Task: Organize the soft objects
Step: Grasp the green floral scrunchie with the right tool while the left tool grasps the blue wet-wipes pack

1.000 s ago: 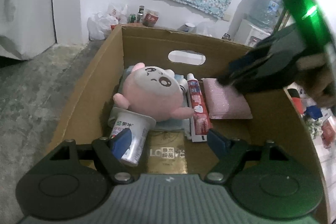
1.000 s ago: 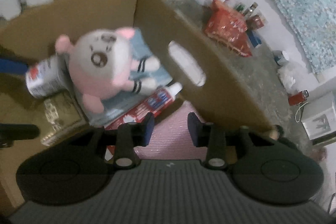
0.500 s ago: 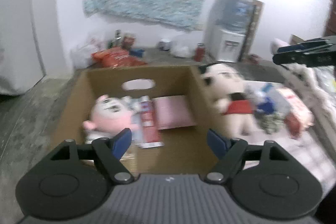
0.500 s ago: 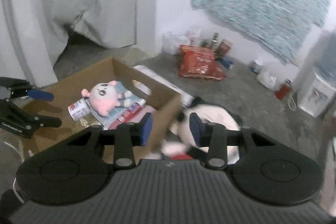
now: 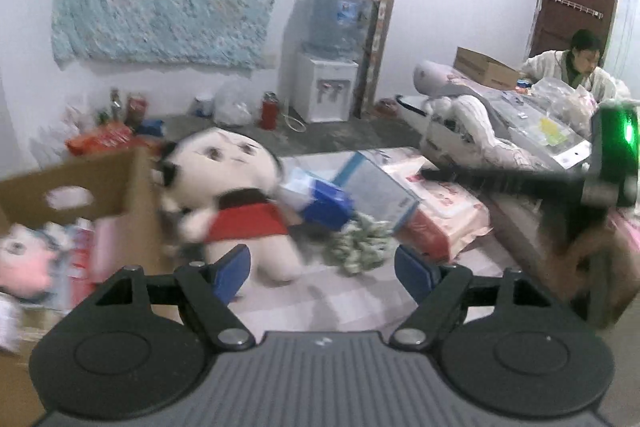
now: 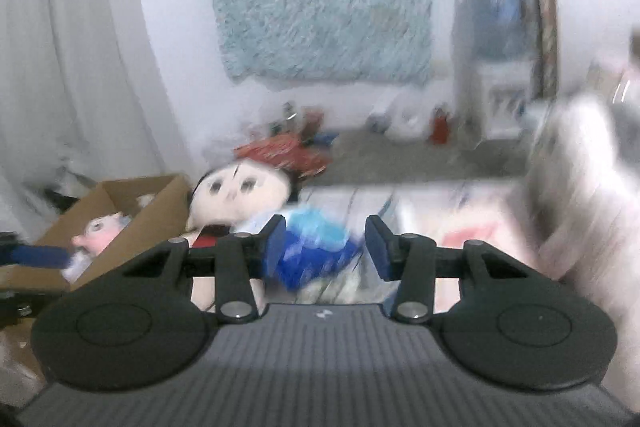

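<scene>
Nearest to us, our left gripper [image 5: 322, 267] has its blue-padded fingers spread wide with nothing between them, hovering above the pale bed surface [image 5: 320, 303]. Our right gripper [image 6: 325, 247] is likewise parted wide and empty, its pads framing a crinkly blue packet [image 6: 316, 247] that lies beyond them on the surface.

Just past the left fingers stands a plush doll [image 5: 236, 195], round cream head, black hair, red fabric torso, soft stubby legs, leaning against the right outer wall of the cardboard box [image 5: 136, 195]. The box is brown corrugated board with an oval handle cutout; inside it lies a pink plush toy [image 5: 22, 261] beside blurred flat packets.

Right of the doll sit a green-white crumpled bundle [image 5: 360, 247], a rectangular carton [image 5: 376, 187] and a glossy pink wrapped pack [image 5: 444, 211]. Farther back, a water dispenser [image 5: 328, 83] stands against the wall.
</scene>
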Demonstrator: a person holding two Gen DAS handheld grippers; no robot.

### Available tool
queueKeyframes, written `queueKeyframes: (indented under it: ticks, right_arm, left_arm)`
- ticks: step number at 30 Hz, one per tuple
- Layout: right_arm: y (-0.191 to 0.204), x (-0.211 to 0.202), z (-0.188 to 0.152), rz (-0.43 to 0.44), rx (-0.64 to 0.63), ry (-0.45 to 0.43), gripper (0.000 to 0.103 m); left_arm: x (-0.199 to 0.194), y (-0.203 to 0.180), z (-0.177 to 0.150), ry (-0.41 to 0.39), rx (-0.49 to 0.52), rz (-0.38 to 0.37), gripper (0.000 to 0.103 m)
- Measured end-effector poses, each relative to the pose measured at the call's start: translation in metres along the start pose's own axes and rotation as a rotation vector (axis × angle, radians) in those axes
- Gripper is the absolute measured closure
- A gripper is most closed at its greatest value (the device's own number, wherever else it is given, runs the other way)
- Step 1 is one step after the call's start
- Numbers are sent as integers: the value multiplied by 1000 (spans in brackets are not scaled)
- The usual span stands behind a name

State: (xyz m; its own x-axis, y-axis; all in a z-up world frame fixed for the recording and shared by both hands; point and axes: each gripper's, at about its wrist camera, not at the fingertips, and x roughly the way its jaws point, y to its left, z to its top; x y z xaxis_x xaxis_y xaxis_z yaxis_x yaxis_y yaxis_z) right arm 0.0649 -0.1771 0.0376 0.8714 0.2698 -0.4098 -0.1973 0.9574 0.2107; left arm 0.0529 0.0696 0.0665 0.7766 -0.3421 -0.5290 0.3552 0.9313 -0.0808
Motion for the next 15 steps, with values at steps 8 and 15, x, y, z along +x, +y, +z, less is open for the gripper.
queueKeyframes:
  ticks: [8,15]
  right_arm:
    - [-1,50,-33,-42,-147,214,55]
    - [2,71,-44,-46,-122,286,55]
  left_arm:
    - [81,-24,15,52,89,23,17]
    - [132,-17,3,142,-50,-48,45]
